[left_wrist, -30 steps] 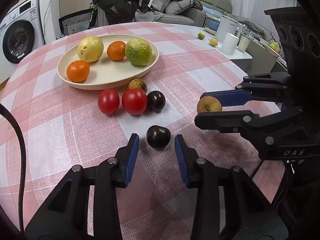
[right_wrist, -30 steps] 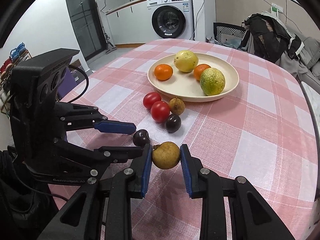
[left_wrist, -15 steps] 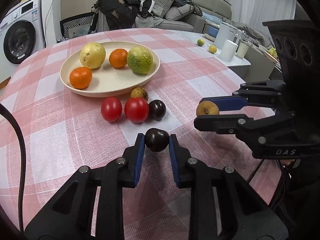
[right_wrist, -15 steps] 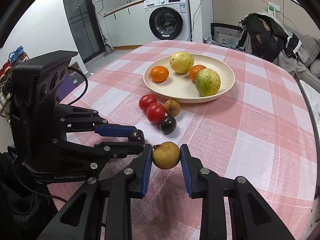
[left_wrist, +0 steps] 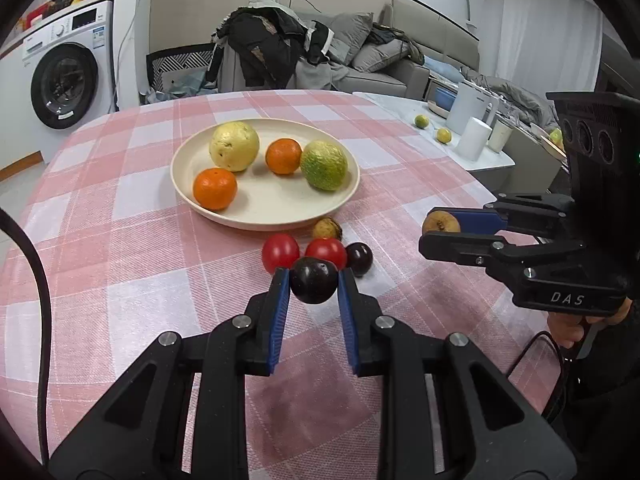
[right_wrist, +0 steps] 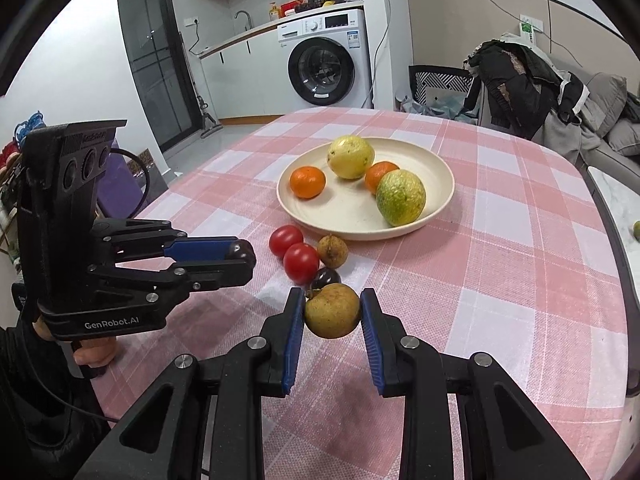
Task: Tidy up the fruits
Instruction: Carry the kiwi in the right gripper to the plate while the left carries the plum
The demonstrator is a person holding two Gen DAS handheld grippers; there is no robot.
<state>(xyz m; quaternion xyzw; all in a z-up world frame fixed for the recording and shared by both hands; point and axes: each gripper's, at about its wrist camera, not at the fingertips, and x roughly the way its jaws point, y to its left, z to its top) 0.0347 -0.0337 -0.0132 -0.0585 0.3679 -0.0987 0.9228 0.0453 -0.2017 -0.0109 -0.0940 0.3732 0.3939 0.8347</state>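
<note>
Dark plum (left_wrist: 313,285): pinched in our left gripper (left_wrist: 313,286), lifted clear of the cloth, on the near side of the plate (left_wrist: 188,196). Brown pear-like fruit (right_wrist: 332,310): pinched in our right gripper (right_wrist: 331,312), also near side of the plate. Plate holds four fruits; we judge four remain, two tomatoes (left_wrist: 280,252), a second plum (left_wrist: 359,258) and a small brown fruit (left_wrist: 326,229) beside its rim.

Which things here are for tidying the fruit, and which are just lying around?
For the job:
dark plum in left tongs
brown fruit in right tongs
plate of citrus
two tomatoes

Just lying about:
washing machine
clothes pile
white mug
</note>
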